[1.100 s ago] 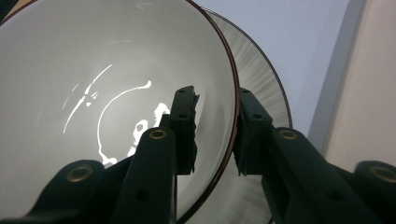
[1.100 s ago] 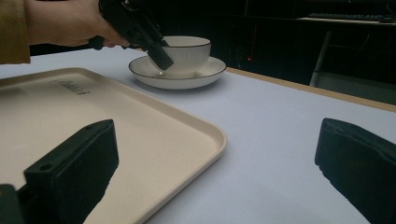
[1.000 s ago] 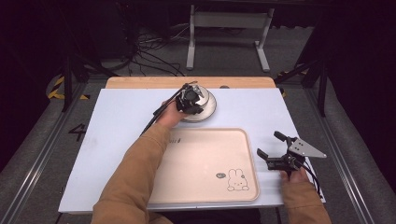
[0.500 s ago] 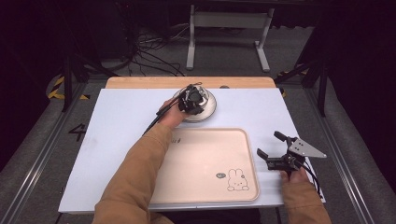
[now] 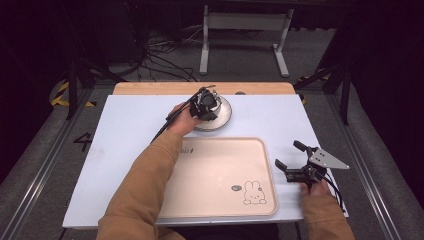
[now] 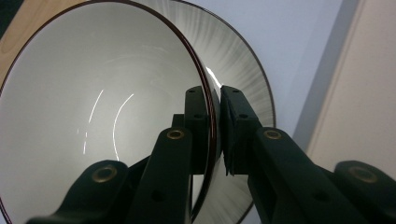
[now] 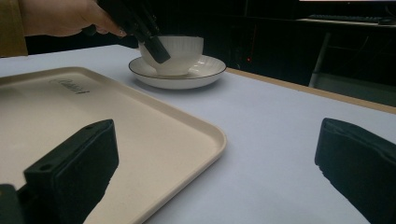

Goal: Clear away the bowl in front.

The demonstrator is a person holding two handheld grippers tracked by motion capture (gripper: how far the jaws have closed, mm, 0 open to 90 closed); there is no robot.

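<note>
Dark floor, trailing cables and a metal stand frame surround the white-topped counter (image 5: pixel 125 150). From the high view, a beige tray (image 5: pixel 220 175) with a small rabbit print lies at the near edge, and behind it a white cup (image 5: pixel 212 107) sits on its saucer (image 5: pixel 222 120). The left tongs (image 5: pixel 205 105) reach down onto the cup, while the right tongs (image 5: pixel 292 160) rest low at the tray's right side, jaws spread wide with nothing between.

From the left gripper view, the jaws are closed on the cup's thin dark-edged rim (image 6: pixel 212 121), one pad inside the bowl, one outside against the wall.

From the right gripper view, the cup is ribbed and upright, centred on the saucer, well apart from these tongs.

Glazed china like this is likely stiff, slick and breakable. A rim pinch seems workable but could let the cup swing; the saucer is loose beneath and may stay behind.
</note>
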